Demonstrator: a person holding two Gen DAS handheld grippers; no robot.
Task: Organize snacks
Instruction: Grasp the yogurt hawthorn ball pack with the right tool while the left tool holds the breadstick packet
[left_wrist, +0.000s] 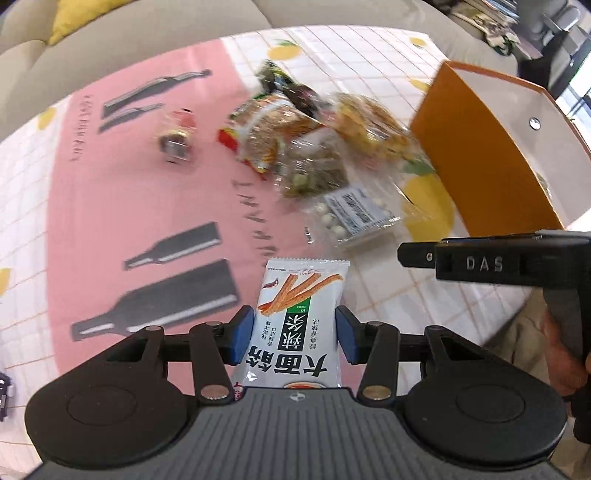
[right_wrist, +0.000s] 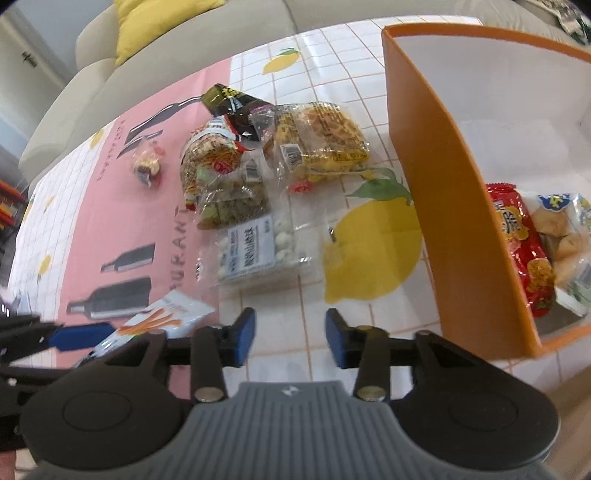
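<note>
Firstly, in the left wrist view, a white spicy-stick packet (left_wrist: 300, 325) is clamped between the blue pads of the left claw (left_wrist: 293, 339), held above the worktop (left_wrist: 388, 291). An orange box (left_wrist: 484, 162) stands at the right; only its outer wall and part of its pale inner wall are shown, so its contents cannot be made out from here. A heap of snack bags (left_wrist: 306, 147) lies beside it, blurred by motion, with a clear bag of white candies (left_wrist: 354, 218) nearest the claw and a small wrapped sweet (left_wrist: 177, 136) set apart on the pink cloth. Bare pink cloth is left open to the left of the heap. The right claw (left_wrist: 417, 254) is seen side-on at the right edge, its pads cut off.

Next, in the right wrist view, the right claw (right_wrist: 290, 339) is seen with its pads spread apart and nothing between them, over white tiled cloth. The orange box (right_wrist: 443, 184) is open-topped, and a red snack bag (right_wrist: 524, 251) and a clear bag of pale puffs (right_wrist: 565, 229) are held inside it. A yellow waffle bag (right_wrist: 325, 144), a bag of greenish snacks (right_wrist: 232, 205) and the candy bag (right_wrist: 258, 251) lie left of the box, with a printed lemon between them and its wall. The white packet (right_wrist: 162, 317) and a blue pad of the left claw (right_wrist: 81, 336) are partly hidden at lower left.
</note>
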